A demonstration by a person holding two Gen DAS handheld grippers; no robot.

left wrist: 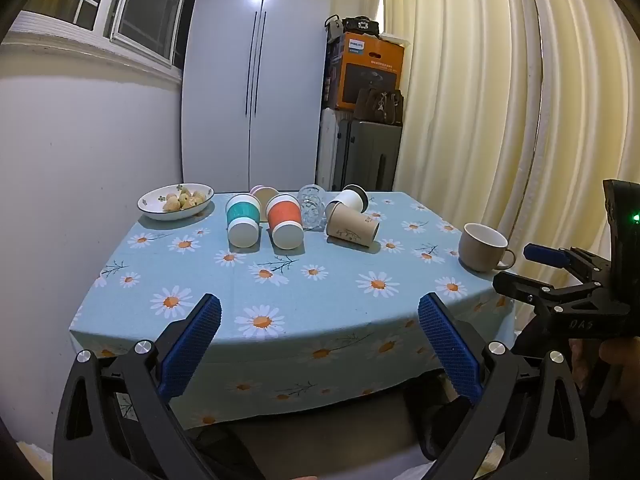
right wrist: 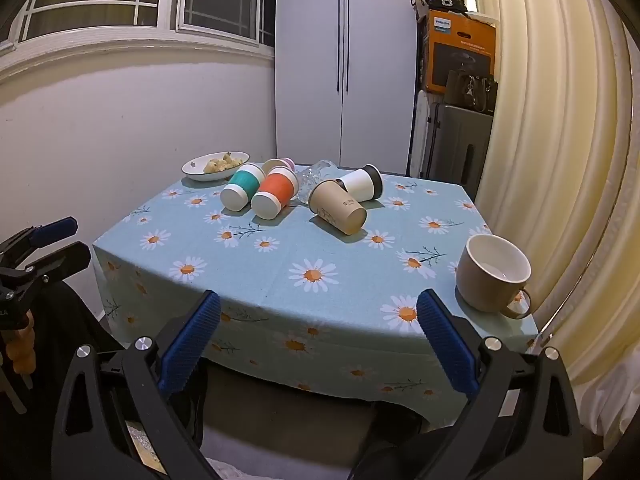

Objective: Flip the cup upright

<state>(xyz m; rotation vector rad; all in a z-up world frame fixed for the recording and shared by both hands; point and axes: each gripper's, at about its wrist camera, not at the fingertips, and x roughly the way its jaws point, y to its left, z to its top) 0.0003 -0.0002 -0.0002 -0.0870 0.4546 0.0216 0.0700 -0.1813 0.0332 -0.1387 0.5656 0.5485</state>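
So both grippers hang short of the table's near edge, well apart from every cup: the left gripper (left wrist: 320,320) has its blue-padded jaws spread wide with nothing between them, and the right gripper (right wrist: 318,318) is the same, wide open and empty. Cups needing a flip lie on their sides in a tight cluster at the far half of the blue daisy-print tablecloth (left wrist: 280,280): a teal-sleeved white cup (left wrist: 242,220), an orange-sleeved white cup (left wrist: 285,221), a tan paper cup (left wrist: 352,226), a white cup with a black lid (left wrist: 352,199), a clear glass tumbler (left wrist: 311,205) and a pink cup (left wrist: 262,194) mostly hidden behind. The beige ceramic mug (right wrist: 493,276) stands upright already at the right corner, near the edge. Risks, as I judge it: the lying cups are round and will likely roll if a pad nudges one off-centre, and they sit so close that reaching for one may knock a neighbour. The tumbler looks slippery and breakable. Paper may crush under a hard squeeze. A right-side reach could clip the mug off the table. The white plate of food (left wrist: 176,202) sits just left of the cluster, also bumpable.
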